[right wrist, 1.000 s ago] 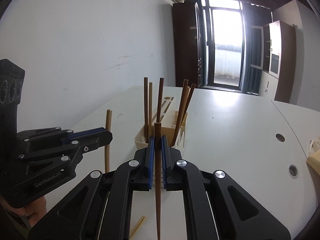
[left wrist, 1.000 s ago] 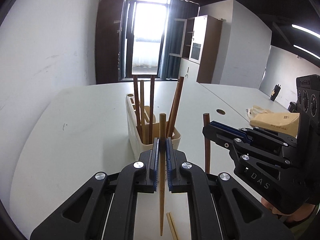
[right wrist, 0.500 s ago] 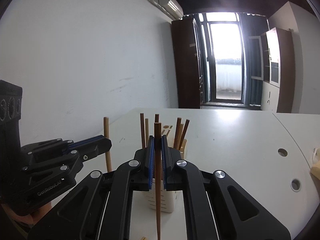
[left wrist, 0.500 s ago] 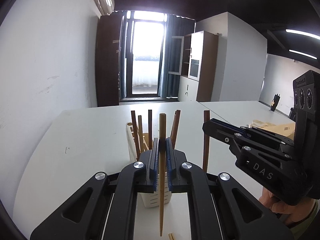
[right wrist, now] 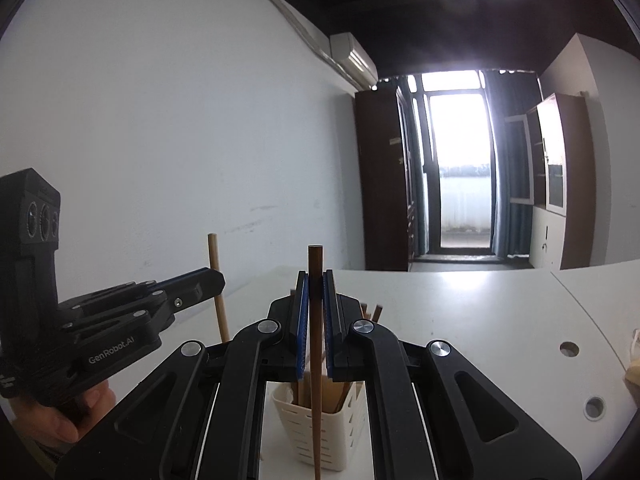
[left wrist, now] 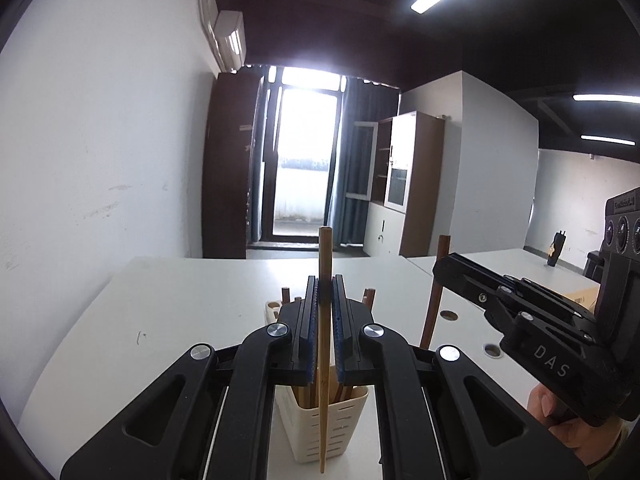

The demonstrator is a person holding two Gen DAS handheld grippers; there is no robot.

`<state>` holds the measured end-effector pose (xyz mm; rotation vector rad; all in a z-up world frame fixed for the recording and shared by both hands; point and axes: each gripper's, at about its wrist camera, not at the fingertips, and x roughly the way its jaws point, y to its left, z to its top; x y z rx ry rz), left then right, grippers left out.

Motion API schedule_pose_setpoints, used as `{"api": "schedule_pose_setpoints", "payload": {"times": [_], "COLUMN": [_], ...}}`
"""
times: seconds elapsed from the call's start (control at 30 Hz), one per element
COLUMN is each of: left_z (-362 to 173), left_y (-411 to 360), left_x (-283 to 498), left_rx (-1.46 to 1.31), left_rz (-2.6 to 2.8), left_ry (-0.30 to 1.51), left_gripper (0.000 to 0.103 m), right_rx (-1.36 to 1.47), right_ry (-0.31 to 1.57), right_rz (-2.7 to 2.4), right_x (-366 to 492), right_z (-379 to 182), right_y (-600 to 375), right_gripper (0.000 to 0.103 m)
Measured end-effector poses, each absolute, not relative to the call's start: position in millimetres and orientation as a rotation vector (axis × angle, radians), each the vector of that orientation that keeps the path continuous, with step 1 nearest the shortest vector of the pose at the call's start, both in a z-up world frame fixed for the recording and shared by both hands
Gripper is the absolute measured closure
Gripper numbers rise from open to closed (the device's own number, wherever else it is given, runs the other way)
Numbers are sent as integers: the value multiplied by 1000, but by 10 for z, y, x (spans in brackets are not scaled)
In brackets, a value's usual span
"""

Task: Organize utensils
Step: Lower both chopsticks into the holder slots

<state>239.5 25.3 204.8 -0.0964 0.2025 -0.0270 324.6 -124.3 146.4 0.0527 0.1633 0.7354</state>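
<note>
Left gripper (left wrist: 324, 312) clamps a pale round chopstick (left wrist: 324, 360), right gripper (right wrist: 314, 308) a dark one (right wrist: 315, 360) — above the slotted cream holder (left wrist: 320, 428).

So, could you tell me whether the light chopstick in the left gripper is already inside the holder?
Not yet. The light chopstick stands upright, clamped in the left gripper, its tip in front of the holder.

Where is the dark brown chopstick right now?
The dark brown chopstick stands upright, clamped in the right gripper, above and in front of the white utensil holder in the right wrist view.
</note>
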Motion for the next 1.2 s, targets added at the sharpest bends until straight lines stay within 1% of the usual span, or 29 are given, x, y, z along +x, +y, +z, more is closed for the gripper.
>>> {"api": "schedule_pose_setpoints", "payload": {"times": [0.17,0.33,0.47,0.53,0.73,0.93,1.2], "left_z": [2158,2256,2263,2247,2091,1944,1799], "left_y": [216,220,185,143,77,98,164], "left_x": [2267,2024,1901,1912,2199,2513,2659], "left_rx": [-92,-89,-84,-77,-58,-49,-46], "left_rz": [-20,-15,-7,3,13,21,23], "left_ry": [106,-68,-188,-220,-170,-49,74], "left_gripper": [97,97,97,97,97,97,97], "right_rx": [131,218,236,231,213,192,152], "right_ry": [-12,-152,-221,-238,-206,-145,-24], "right_rz": [734,735,744,731,712,712,716], "right_x": [3148,3069,3038,3050,3239,3381,3503], "right_z": [1557,1586,1590,1578,1462,1383,1283], "right_y": [-1421,-1605,-1652,-1625,-1512,-1427,-1314], "right_gripper": [95,96,96,96,95,95,95]}}
